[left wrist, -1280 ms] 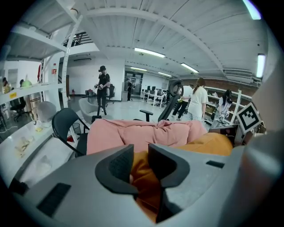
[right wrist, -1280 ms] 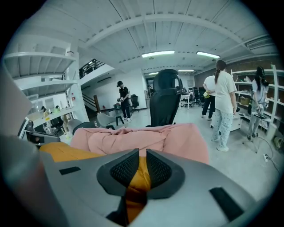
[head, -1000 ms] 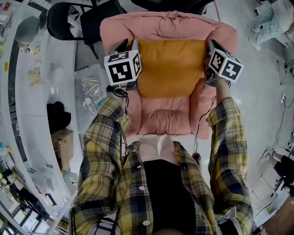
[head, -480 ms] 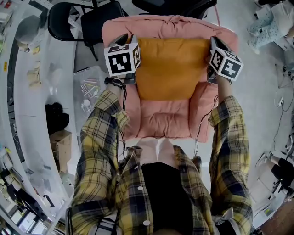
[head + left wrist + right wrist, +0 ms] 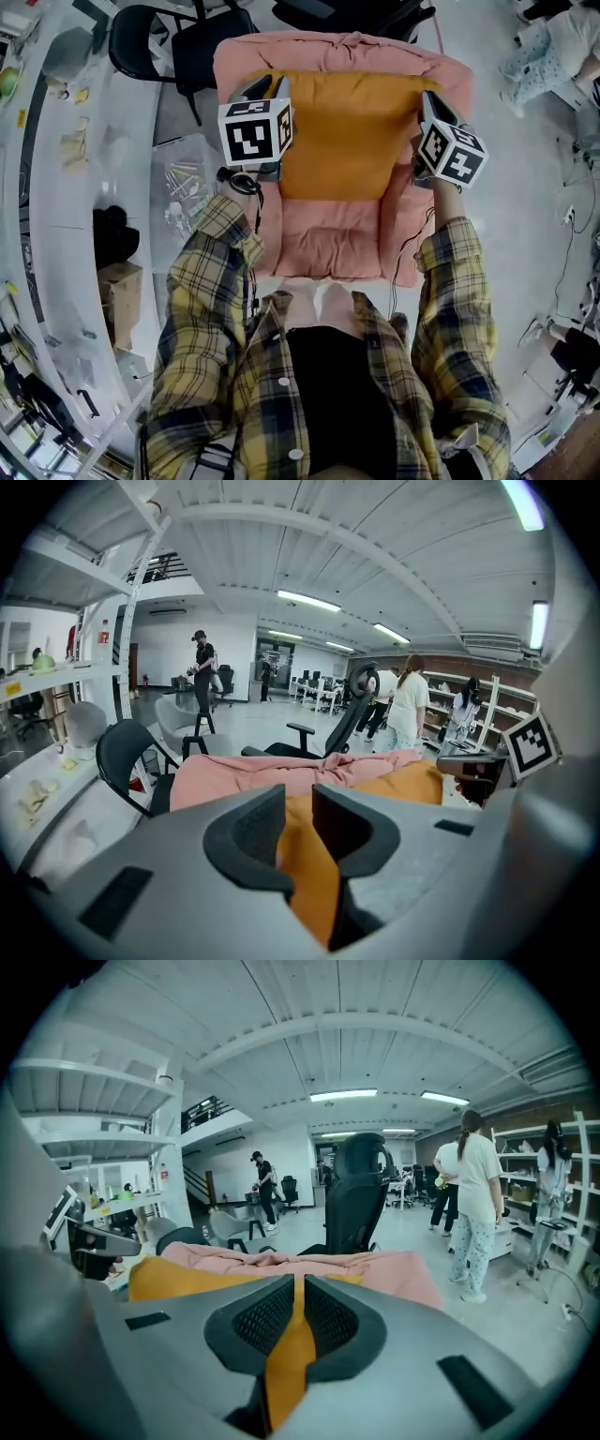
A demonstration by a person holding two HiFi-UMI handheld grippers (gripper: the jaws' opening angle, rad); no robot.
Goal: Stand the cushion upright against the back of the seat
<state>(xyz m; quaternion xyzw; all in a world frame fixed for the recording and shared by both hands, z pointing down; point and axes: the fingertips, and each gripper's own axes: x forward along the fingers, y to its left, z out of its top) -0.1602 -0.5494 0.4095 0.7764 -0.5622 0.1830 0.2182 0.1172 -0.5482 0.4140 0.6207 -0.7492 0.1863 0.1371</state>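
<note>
An orange cushion (image 5: 349, 136) is held above the seat of a pink padded armchair (image 5: 328, 239), its top edge near the chair's back (image 5: 342, 52). My left gripper (image 5: 265, 89) is shut on the cushion's left edge, and orange fabric (image 5: 305, 874) fills the gap between its jaws. My right gripper (image 5: 427, 103) is shut on the right edge, with a thin fold of orange cloth (image 5: 292, 1354) pinched between the pads. Each gripper view shows the cushion (image 5: 187, 1279) stretching sideways to the other gripper in front of the pink backrest (image 5: 244, 775).
A long white workbench (image 5: 66, 244) with small items runs along the left. A clear plastic bag (image 5: 183, 178) lies on the floor beside the chair. Black office chairs (image 5: 169, 42) stand behind it. Several people (image 5: 473, 1204) stand farther off in the room.
Both grippers have carried the cushion upward and toward the chair's back; its lower edge has lifted off the seat, leaving more pink seat uncovered below.
</note>
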